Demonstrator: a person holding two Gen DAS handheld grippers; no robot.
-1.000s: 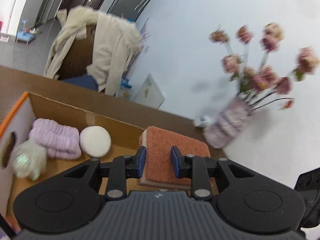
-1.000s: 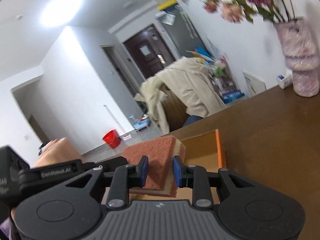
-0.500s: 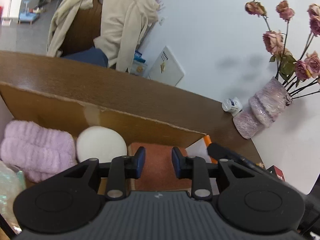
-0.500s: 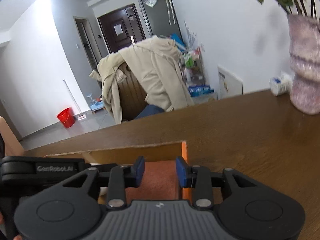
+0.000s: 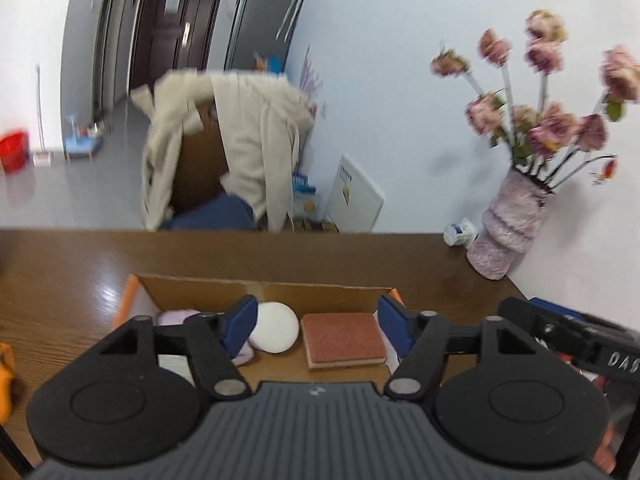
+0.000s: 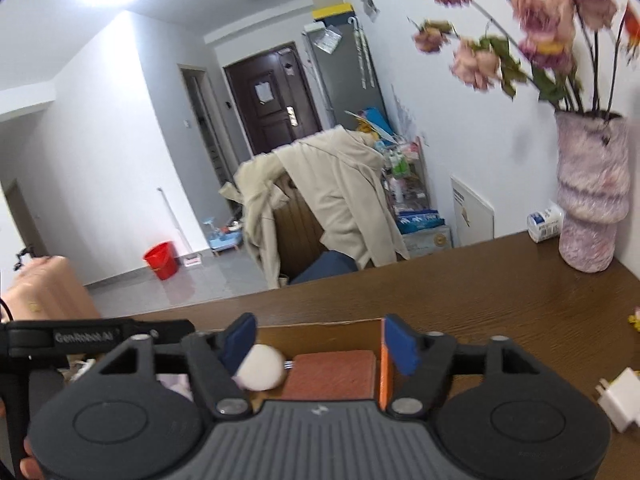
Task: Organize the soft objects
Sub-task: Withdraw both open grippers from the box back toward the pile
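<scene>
Box (image 5: 264, 285) on table (image 5: 60, 264); inside box, sponge (image 5: 341, 338) at right, round pad (image 5: 276, 326) left of sponge; vase (image 5: 508, 224) behind box, far right.

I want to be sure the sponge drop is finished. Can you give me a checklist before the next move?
1. Red sponge lying flat inside cardboard box: ok.
2. Left tongs just opened, nothing between them: ok.
3. Right tongs just opened, nothing between them: ok.
4. Sponge clear of white round puff: ok.
5. Other soft items left outside the box: cannot tell.

Rough reddish sponge (image 5: 342, 334) in a matt cardboard box (image 5: 320, 294) on glossy wood table (image 5: 72, 276).
</scene>
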